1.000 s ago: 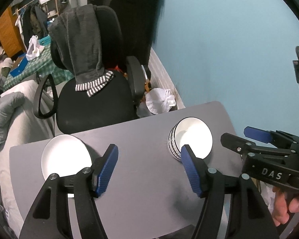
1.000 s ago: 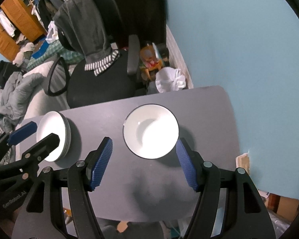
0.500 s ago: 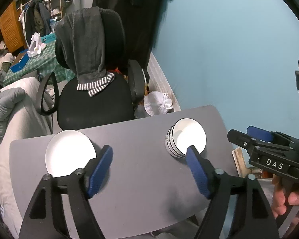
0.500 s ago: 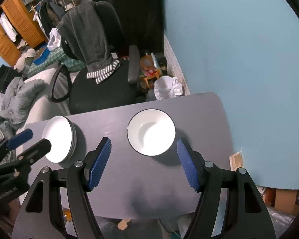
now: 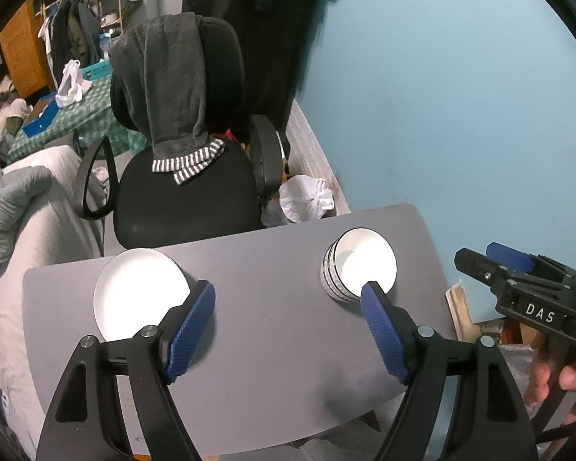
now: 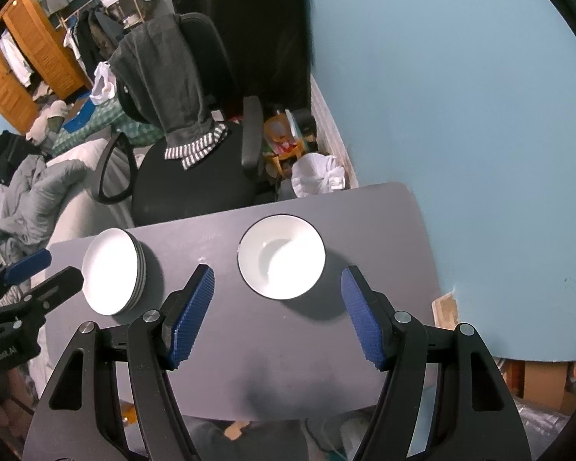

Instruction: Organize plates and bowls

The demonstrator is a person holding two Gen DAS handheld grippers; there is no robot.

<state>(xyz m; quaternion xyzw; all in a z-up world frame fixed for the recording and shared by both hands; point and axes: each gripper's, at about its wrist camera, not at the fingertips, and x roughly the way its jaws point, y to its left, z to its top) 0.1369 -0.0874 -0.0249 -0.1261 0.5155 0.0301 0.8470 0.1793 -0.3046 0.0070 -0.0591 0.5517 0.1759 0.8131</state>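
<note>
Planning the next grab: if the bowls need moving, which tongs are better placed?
Right, likely. The right tongs are open and empty with the bowls framed between their tips. The left tongs, also open and empty, hang between plates and bowls.

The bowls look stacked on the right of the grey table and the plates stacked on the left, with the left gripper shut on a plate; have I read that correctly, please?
Not quite: the left gripper is open and holds nothing, as the left wrist view shows. The rest stands: the bowls are stacked on the right of the grey table and the plates on the left.
</note>
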